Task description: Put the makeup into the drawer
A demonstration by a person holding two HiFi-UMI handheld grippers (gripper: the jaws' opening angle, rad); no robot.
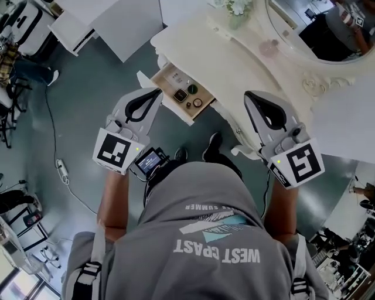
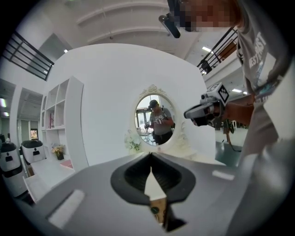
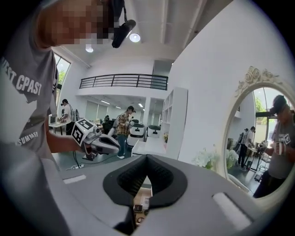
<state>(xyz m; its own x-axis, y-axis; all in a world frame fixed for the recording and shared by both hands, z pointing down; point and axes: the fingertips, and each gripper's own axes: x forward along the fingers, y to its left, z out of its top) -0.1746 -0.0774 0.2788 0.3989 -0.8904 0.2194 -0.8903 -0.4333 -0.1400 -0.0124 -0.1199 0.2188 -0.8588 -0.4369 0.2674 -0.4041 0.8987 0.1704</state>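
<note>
The vanity's wooden drawer [image 1: 166, 78] stands pulled out. Makeup lies in it: a square compact [image 1: 180, 95], a dark green round pot [image 1: 192, 89] and a small ring-shaped piece [image 1: 197, 102]. My left gripper [image 1: 157, 92] hovers just left of the drawer, shut and empty. To the right of the drawer, my right gripper [image 1: 251, 95] is raised over the vanity's front edge, also shut with nothing in it. In the left gripper view the jaws [image 2: 151, 155] meet, with the green pot [image 2: 155, 209] showing below them. Beneath the closed right gripper [image 3: 146, 157] the compact [image 3: 137, 208] shows.
The cream vanity top [image 1: 234, 58] carries a vase of flowers [image 1: 235, 10] and a pink bottle [image 1: 269, 48] before an oval mirror [image 1: 328, 32]. White shelving [image 1: 88, 26] stands at the back left. A cable and power strip [image 1: 61, 170] lie on the floor at left.
</note>
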